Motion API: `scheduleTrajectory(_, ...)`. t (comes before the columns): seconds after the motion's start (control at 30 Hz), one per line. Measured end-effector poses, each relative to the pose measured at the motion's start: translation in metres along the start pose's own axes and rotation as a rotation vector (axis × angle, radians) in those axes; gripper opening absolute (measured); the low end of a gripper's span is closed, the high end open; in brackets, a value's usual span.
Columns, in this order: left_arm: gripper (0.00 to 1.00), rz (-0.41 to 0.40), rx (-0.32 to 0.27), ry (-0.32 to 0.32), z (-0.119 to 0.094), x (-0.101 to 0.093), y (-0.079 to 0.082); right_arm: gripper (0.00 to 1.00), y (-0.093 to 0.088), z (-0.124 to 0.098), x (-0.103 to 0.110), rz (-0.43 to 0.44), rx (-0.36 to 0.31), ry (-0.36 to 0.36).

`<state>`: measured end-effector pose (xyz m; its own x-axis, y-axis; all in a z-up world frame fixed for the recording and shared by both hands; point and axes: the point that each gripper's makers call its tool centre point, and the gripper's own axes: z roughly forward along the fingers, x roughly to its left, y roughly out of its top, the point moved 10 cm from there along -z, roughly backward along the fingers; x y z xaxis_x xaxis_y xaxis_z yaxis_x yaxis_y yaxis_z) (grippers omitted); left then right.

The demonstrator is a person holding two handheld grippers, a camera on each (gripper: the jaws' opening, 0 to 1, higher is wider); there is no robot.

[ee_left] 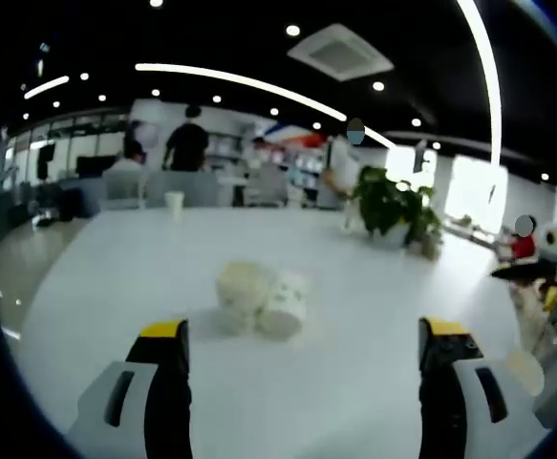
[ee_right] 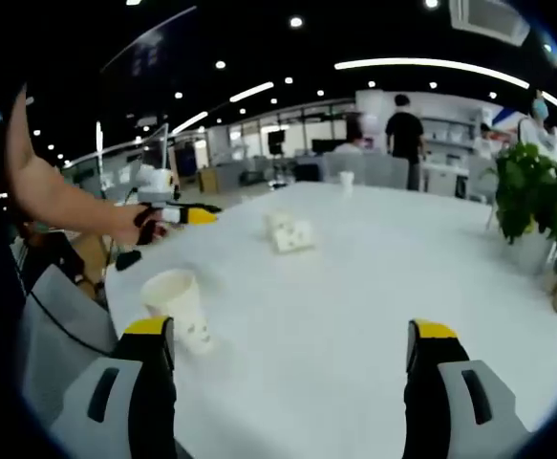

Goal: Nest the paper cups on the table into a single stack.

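— Left gripper view first: what lies ahead of the left gripper (ee_left: pixel 302 349)?

— Its two yellow-tipped fingers (ee_left: pixel 163 333) stand wide apart with nothing between them. Beyond them, about mid-worktop (ee_left: pixel 116 277), two paper cups (ee_left: pixel 262 298) lie on their sides, touching each other. One more cup (ee_left: pixel 174 202) stands upright near the far edge. A potted plant (ee_left: pixel 393 206) sits toward the far right edge.

— And the right gripper view?

— The right gripper (ee_right: pixel 292 349) also has its fingers spread, holding nothing. An upright paper cup (ee_right: pixel 180 308) stands near the worktop's left edge, just beside the left finger (ee_right: pixel 149 335). The lying pair (ee_right: pixel 289 231) shows farther in, well apart from that cup.

— Anything else there?

— The person's hand (ee_right: pixel 135 225) holds the other gripper out over the left edge, its yellow tips pointing toward the pair. People stand in the background beyond the far edge; details are too blurred to tell.
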<state>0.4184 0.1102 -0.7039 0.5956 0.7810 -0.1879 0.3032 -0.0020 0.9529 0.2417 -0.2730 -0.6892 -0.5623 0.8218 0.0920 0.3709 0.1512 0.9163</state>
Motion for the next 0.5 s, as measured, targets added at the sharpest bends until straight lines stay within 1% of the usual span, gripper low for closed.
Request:
scheduleTrajectory(0.1,0.95,0.004,-0.007,0.006,0.011,0.007,0.001,1.0,0.001,-0.002,0.002,0.011,0.0,-0.009)
scheduleTrajectory(0.2,0.95,-0.006,-0.023,0.008,0.022,0.016,0.002,1.0,0.001,-0.004,0.003,0.015,0.002,-0.015)
scheduleTrajectory(0.37,0.93,-0.01,-0.027,0.008,0.036,0.026,0.003,1.0,0.002,-0.004,0.006,0.013,0.01,-0.018)
scheduleTrajectory(0.5,0.92,0.006,-0.027,0.018,0.047,0.033,0.003,1.0,0.004,-0.005,0.005,0.008,0.012,-0.02)
